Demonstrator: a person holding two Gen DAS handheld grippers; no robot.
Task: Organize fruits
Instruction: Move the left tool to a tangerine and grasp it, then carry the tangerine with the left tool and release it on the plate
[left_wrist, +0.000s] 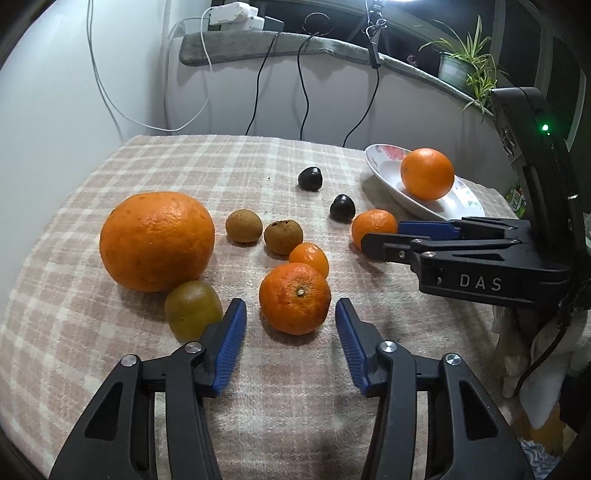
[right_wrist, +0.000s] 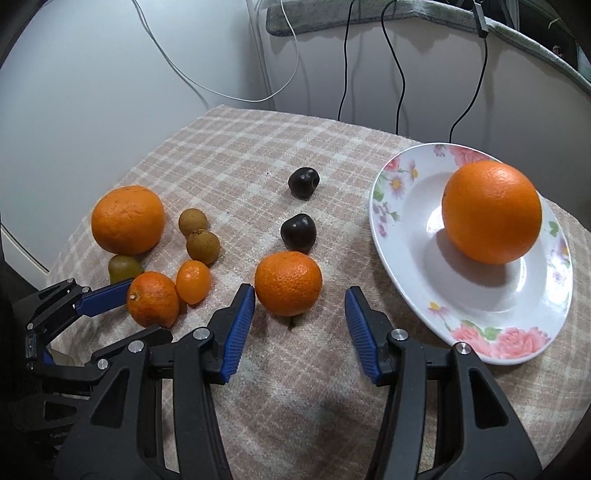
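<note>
Orange mandarin (left_wrist: 294, 298) between left gripper (left_wrist: 291, 325) jaws — untouched

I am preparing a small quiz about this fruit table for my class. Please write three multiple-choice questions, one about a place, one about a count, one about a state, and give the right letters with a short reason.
1. Where is the orange that has already been sorted?
A. on the flowered plate
B. beside the green fruit
C. between the two dark fruits

2. How many dark, nearly black fruits lie on the checked cloth?
A. one
B. two
C. four

3. What is the state of the right claw?
A. shut on a mandarin
B. shut on nothing
C. open, holding nothing

Answers:
1 A: it rests in the flowered plate.
2 B: one dark fruit sits behind the other.
3 C: its blue pads stand wide apart, and the mandarin lies on the cloth just ahead of them.
</note>
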